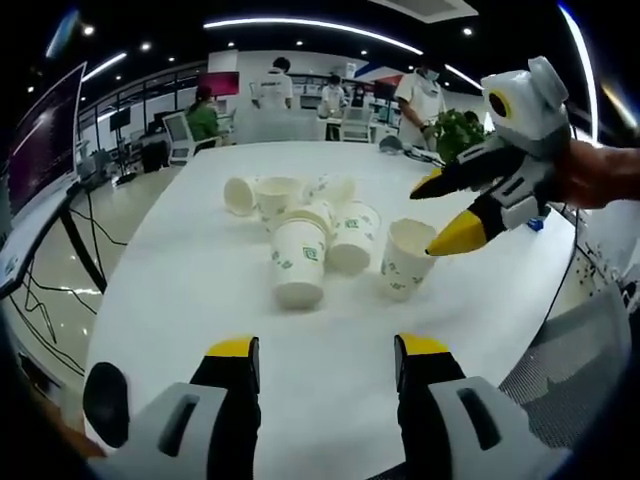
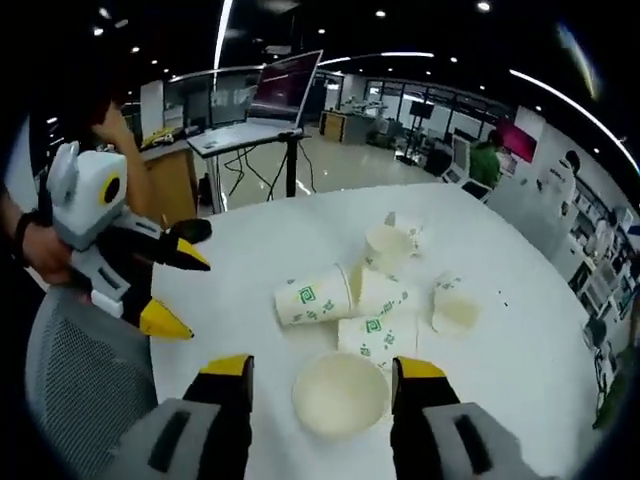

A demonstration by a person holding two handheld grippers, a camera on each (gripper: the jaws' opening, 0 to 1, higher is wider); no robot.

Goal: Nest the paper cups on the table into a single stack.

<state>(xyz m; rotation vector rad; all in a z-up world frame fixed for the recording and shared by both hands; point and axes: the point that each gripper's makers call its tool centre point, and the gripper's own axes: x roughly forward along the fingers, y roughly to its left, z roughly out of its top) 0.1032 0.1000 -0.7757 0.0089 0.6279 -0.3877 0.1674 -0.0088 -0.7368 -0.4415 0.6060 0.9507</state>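
- The right gripper (image 2: pixel 320 375) has its yellow-tipped jaws spread wide, one on each side of an upright paper cup (image 2: pixel 341 392) whose open mouth faces the camera; no pad touches the rim yet, so I judge this a lining-up for a first grasp, not a hold.
- In the left gripper view the same right gripper (image 1: pixel 452 208) reaches in from the right, its lower jaw tip at the rim of that nearest cup (image 1: pixel 408 258).
- The left gripper (image 1: pixel 325 352) waits over bare table with jaws well apart and nothing between them, short of the cups; in the right gripper view it (image 2: pixel 175 287) hangs by the table edge, also parted.
- The remaining cups form a loose cluster (image 2: pixel 375 290) just beyond the framed one: some lie on their sides, such as the tipped cup (image 2: pixel 312 298) with green print, and at least one stands mouth down (image 1: pixel 299 262). None look nested, so the stack seems not yet started.
- Tipped cups will probably roll if nudged, which may explain starting with the upright one at the near edge.
- The white table (image 1: pixel 190 290) is broad, smooth and round-edged.
- Around it lies an open office with ceiling strip lights, a monitor on a stand (image 2: pixel 288 85), a mesh chair back (image 2: pixel 80 385), a potted plant (image 1: pixel 455 130) and people standing far off (image 1: pixel 275 85).
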